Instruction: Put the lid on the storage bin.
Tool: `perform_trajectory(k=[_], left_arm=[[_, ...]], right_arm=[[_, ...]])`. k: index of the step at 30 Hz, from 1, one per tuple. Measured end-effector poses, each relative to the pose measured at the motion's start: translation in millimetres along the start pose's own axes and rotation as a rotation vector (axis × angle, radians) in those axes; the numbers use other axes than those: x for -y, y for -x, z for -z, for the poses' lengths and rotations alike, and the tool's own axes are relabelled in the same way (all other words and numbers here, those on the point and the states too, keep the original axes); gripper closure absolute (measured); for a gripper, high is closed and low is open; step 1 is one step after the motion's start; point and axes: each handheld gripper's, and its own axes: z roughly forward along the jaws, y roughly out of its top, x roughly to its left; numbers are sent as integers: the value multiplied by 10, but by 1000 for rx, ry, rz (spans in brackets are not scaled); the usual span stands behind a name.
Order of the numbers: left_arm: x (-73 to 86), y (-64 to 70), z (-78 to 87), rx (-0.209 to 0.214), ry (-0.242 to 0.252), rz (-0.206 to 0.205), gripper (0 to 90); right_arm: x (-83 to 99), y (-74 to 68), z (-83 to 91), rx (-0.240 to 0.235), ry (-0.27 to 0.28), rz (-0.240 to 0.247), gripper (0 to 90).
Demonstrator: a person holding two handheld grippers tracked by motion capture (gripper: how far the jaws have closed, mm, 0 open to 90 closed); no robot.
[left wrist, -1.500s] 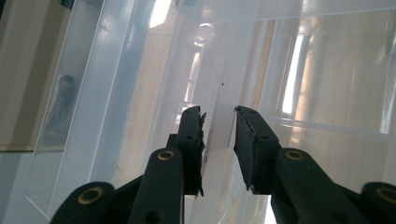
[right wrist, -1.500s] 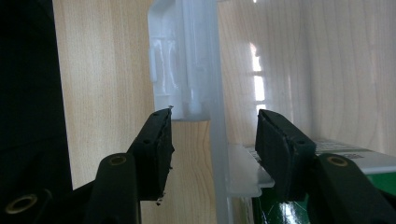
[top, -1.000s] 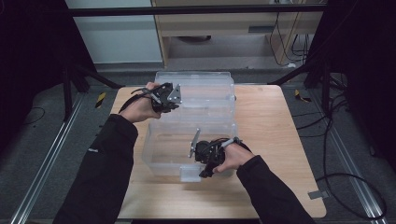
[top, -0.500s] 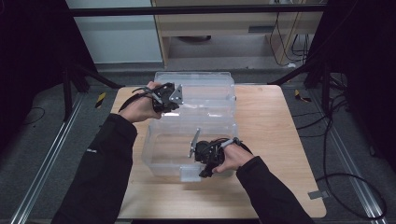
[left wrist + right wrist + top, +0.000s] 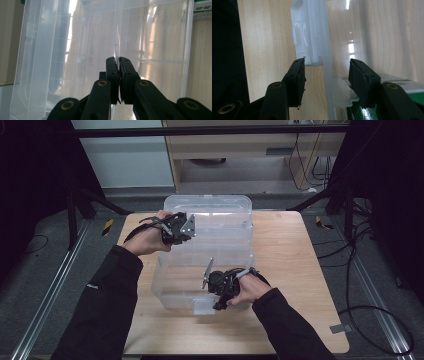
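A clear plastic storage box [image 5: 172, 292] stands on the wooden table [image 5: 295, 270], its clear lid [image 5: 220, 212] swung up and back. My left gripper [image 5: 184, 227] is at the lid's left side. In the left gripper view, my left gripper [image 5: 117, 60] is shut on a thin edge of the lid [image 5: 75, 50]. My right gripper [image 5: 218, 295] is at the box's front wall. In the right gripper view, my right gripper [image 5: 327, 63] is open and straddles that wall [image 5: 327, 82], just below a white latch [image 5: 304, 32], without touching it.
A green and white labelled pack [image 5: 387, 85] lies inside the box by the right jaw. Bare table wood lies right of the box. A wooden cabinet [image 5: 240, 150] and cables [image 5: 360, 245] sit on the floor beyond the table.
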Motion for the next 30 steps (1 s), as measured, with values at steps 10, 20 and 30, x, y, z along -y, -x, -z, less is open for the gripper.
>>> perform_trajectory(k=[10, 20, 30], left_arm=[[19, 153, 109, -3, 25, 4, 865], [39, 285, 181, -9, 43, 2, 866], [56, 401, 230, -3, 64, 1, 869]], right_arm=[[2, -1, 1, -1, 2, 6, 481], [-1, -21, 0, 9, -2, 14, 479], [-3, -28, 0, 18, -4, 24, 478]])
